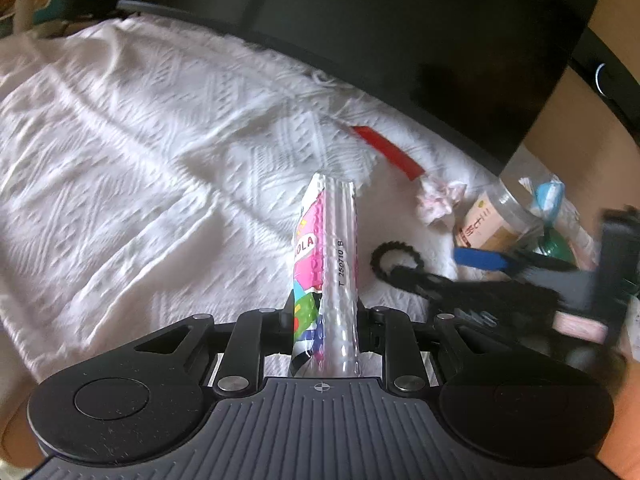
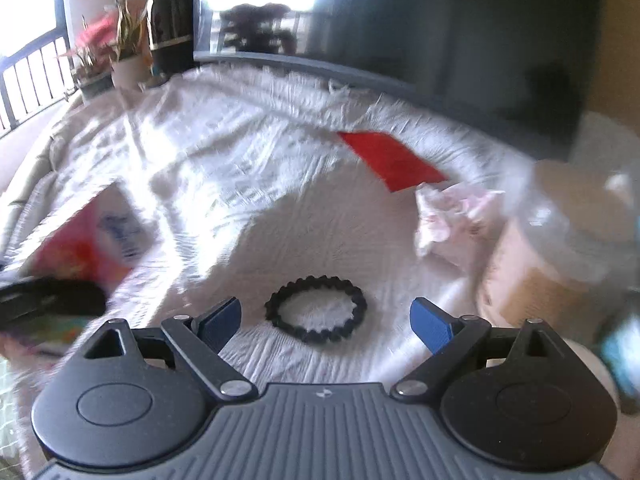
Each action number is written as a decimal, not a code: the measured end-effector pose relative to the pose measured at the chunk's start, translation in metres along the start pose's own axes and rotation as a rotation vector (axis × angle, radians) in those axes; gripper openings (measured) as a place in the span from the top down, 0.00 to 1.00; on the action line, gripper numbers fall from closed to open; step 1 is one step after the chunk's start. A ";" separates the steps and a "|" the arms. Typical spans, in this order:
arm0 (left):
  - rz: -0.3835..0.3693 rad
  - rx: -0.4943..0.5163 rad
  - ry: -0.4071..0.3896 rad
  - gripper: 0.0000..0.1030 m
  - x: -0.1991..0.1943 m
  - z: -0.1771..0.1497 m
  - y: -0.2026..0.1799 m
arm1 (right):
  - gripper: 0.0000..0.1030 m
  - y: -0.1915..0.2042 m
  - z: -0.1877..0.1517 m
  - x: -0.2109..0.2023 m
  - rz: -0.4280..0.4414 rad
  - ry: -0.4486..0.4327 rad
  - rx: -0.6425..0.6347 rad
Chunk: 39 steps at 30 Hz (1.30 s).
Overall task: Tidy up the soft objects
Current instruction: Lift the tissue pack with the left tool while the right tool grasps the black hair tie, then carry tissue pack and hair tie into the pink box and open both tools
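currently your left gripper (image 1: 325, 312) is clamped narrow on a pink printed packet (image 1: 324, 264), which stands up between the fingers above the white cloth (image 1: 120, 168). your right gripper (image 2: 326, 322) stands wide with nothing between its blue pads (image 2: 432, 326); the black hair tie (image 2: 316, 309) lies flat on the cloth just ahead of them, apart from both pads.

other soft items lie near: a crumpled pink tissue (image 2: 452, 220) just beside a red card (image 2: 390, 158), with a clear jar (image 1: 494, 220) at the cloth's right edge.

risks noted:
1. the right wrist view is smeared, which suggests fast travel. closing at that pace could nudge the hair tie aside or pinch cloth with it.
2. the hair tie is thin and lies flat. pads coming down too high would likely shut on air.
3. the 2 grippers sit close together in the left view. a sideways reach could knock the packet askew in its grip.
4. the jar stands near the right gripper and could be bumped.
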<state>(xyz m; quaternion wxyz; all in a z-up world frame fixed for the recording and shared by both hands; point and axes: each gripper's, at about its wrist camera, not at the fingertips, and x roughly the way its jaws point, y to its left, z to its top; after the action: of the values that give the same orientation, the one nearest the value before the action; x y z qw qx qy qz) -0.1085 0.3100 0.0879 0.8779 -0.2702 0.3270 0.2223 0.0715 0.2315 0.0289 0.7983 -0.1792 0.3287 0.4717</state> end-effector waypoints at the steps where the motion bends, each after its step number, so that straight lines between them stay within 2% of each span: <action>1: 0.001 -0.008 0.002 0.76 -0.001 -0.001 0.002 | 0.10 0.000 0.001 0.009 0.000 0.010 -0.001; 3: 0.001 -0.023 0.007 0.76 -0.003 -0.004 0.006 | 0.11 0.000 0.003 0.025 0.008 0.044 -0.010; 5: -0.006 -0.027 0.012 0.76 -0.004 -0.005 0.007 | 0.20 0.003 0.004 0.029 0.011 0.054 -0.025; 6: -0.012 -0.021 0.011 0.76 -0.005 -0.006 0.006 | 0.33 0.004 0.005 0.028 0.024 0.055 -0.042; 7: -0.016 -0.014 0.011 0.76 -0.005 -0.006 0.004 | 0.55 0.006 0.005 0.025 0.026 0.055 -0.059; 8: -0.021 -0.006 0.013 0.76 -0.004 -0.006 0.002 | 0.63 0.008 0.005 0.021 0.026 0.057 -0.070; 9: -0.027 -0.002 0.016 0.76 -0.003 -0.006 -0.001 | 0.76 0.007 0.006 0.017 0.034 0.065 -0.071; 10: -0.038 0.004 0.020 0.76 -0.002 -0.006 -0.005 | 0.79 0.006 0.006 0.012 0.042 0.065 -0.062; 16: -0.104 0.093 0.039 0.76 0.000 -0.006 -0.037 | 0.80 -0.002 -0.004 -0.055 0.043 -0.033 -0.036; 21: -0.234 0.229 0.090 0.76 0.002 -0.021 -0.088 | 0.80 -0.022 -0.037 -0.123 -0.011 -0.081 0.037; 29: -0.455 0.454 0.302 0.76 0.033 -0.070 -0.183 | 0.80 -0.066 -0.122 -0.212 -0.253 -0.066 0.222; 32: -0.526 0.546 0.348 0.76 0.038 -0.083 -0.218 | 0.79 -0.082 -0.148 -0.235 -0.343 -0.058 0.310; 36: -0.602 0.604 0.332 0.76 0.040 -0.078 -0.253 | 0.80 -0.096 -0.177 -0.268 -0.450 -0.085 0.399; 39: -0.632 0.611 0.291 0.76 0.044 -0.060 -0.277 | 0.80 -0.101 -0.187 -0.288 -0.511 -0.117 0.439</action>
<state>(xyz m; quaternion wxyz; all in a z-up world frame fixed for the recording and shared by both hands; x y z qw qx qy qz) 0.0519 0.0732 0.1101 0.8869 -0.1137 0.3991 -0.2030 -0.0046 -0.1123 0.0913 0.9278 -0.0521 0.3204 0.1840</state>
